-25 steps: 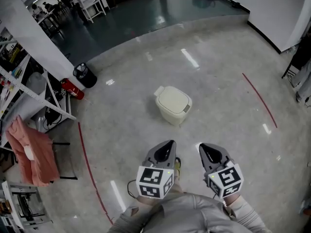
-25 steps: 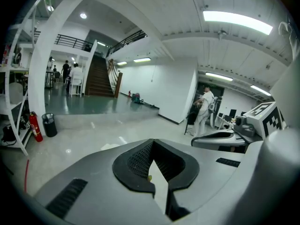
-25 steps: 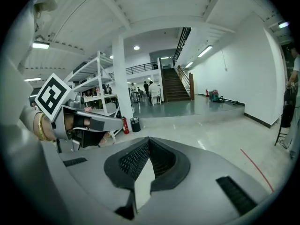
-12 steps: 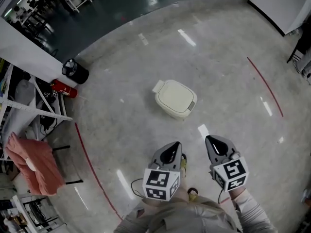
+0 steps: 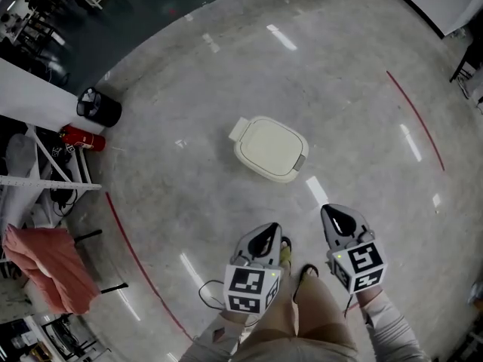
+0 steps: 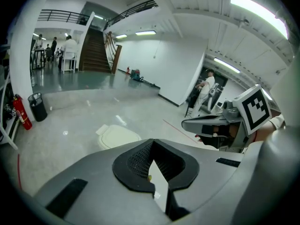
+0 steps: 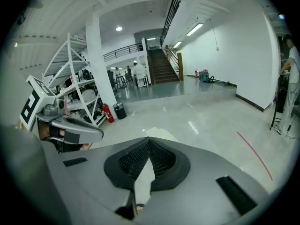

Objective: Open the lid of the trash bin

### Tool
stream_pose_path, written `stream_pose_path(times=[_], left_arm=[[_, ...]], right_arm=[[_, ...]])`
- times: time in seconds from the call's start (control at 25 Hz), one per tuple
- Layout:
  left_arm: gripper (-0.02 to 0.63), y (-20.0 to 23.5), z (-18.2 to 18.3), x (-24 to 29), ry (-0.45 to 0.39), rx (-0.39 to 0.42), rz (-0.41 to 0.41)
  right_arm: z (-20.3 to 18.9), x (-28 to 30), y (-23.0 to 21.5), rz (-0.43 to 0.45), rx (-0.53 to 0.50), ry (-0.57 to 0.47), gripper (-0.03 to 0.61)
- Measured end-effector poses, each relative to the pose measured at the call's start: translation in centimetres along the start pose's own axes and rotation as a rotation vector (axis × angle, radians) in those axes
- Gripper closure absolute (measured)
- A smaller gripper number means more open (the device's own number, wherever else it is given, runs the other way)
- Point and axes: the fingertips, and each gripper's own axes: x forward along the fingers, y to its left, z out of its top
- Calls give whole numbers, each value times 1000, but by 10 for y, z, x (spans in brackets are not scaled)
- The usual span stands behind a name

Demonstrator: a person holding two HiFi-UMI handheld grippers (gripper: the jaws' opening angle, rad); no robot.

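A cream trash bin (image 5: pixel 269 148) with its lid down stands alone on the grey floor, a step or so ahead of me. Both grippers hang low in front of my body, short of the bin and not touching it. My left gripper (image 5: pixel 264 232) is shut with nothing in it, and so is my right gripper (image 5: pixel 336 216). The left gripper view has the bin (image 6: pixel 117 136) beyond the closed jaws, with the right gripper (image 6: pixel 211 124) off to the side. In the right gripper view only the bin's top (image 7: pixel 158 134) peeks over the jaws.
A black waste basket (image 5: pixel 98 108) and a red fire extinguisher (image 5: pixel 81 136) stand by a white shelf rack (image 5: pixel 45 179) at the left. A pink cloth (image 5: pixel 41 266) hangs on a stand. Red floor lines (image 5: pixel 415 119) curve around the bin. Stairs (image 7: pixel 161 69) rise far behind.
I have walked towards the bin: it sits lower and nearer in the head view, and my leg now shows between the grippers. Both grippers stayed shut.
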Motion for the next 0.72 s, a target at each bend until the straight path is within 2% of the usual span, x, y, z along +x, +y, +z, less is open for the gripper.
stream_pose_path(times=[0.36, 0.72], left_arm=[[609, 26, -38, 43, 52, -22, 18], [609, 49, -86, 105, 78, -58, 36]], right_arm=[[-29, 64, -25, -4, 32, 2, 578], [-87, 137, -60, -8, 33, 33, 579]])
